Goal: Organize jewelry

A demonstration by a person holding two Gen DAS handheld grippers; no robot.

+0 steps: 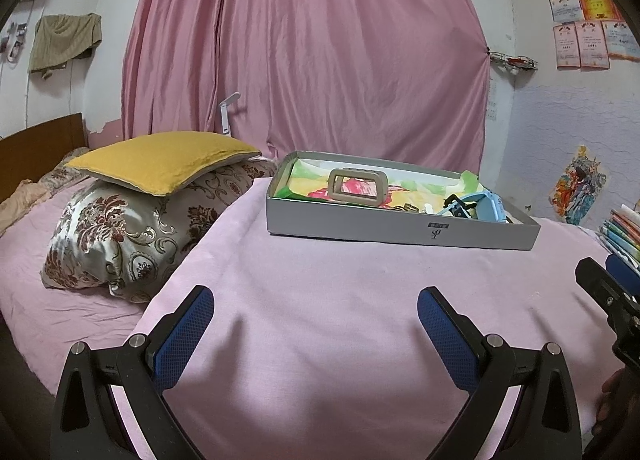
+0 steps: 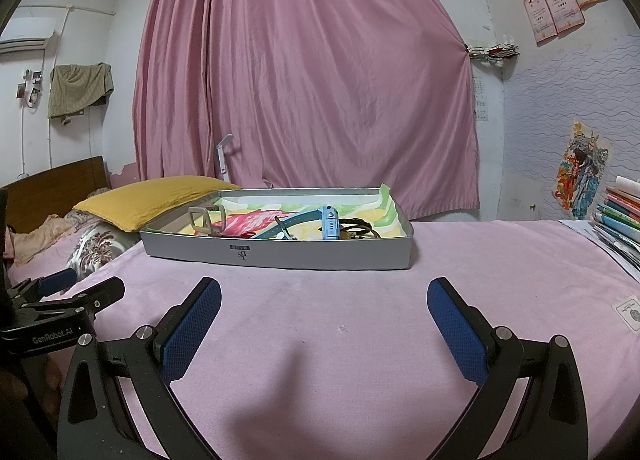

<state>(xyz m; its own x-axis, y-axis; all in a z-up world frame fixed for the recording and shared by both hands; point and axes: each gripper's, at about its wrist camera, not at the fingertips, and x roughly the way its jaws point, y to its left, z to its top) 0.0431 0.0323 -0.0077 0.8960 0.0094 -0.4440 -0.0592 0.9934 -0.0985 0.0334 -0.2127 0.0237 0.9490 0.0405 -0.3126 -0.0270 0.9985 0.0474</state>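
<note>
A shallow grey box (image 1: 360, 222) (image 2: 320, 256) lined with colourful paper rests on the pink bedspread ahead of both grippers. Inside lie a beige rectangular buckle (image 1: 357, 187) (image 2: 206, 219), a light blue watch (image 1: 486, 206) (image 2: 316, 222) and dark bands (image 2: 360, 230) beside it. My left gripper (image 1: 316, 312) hovers open over the bedspread, well short of the box, nothing between its fingers. My right gripper (image 2: 325, 300) is open too, just in front of the box's near wall. In the right wrist view the left gripper's body shows at the far left edge.
A yellow cushion (image 1: 160, 164) sits on a floral pillow (image 1: 132, 232) to the left of the box. Books (image 2: 624, 216) are stacked at the right edge of the bed. A pink curtain (image 1: 304, 52) hangs behind. A wooden headboard (image 2: 56, 188) stands far left.
</note>
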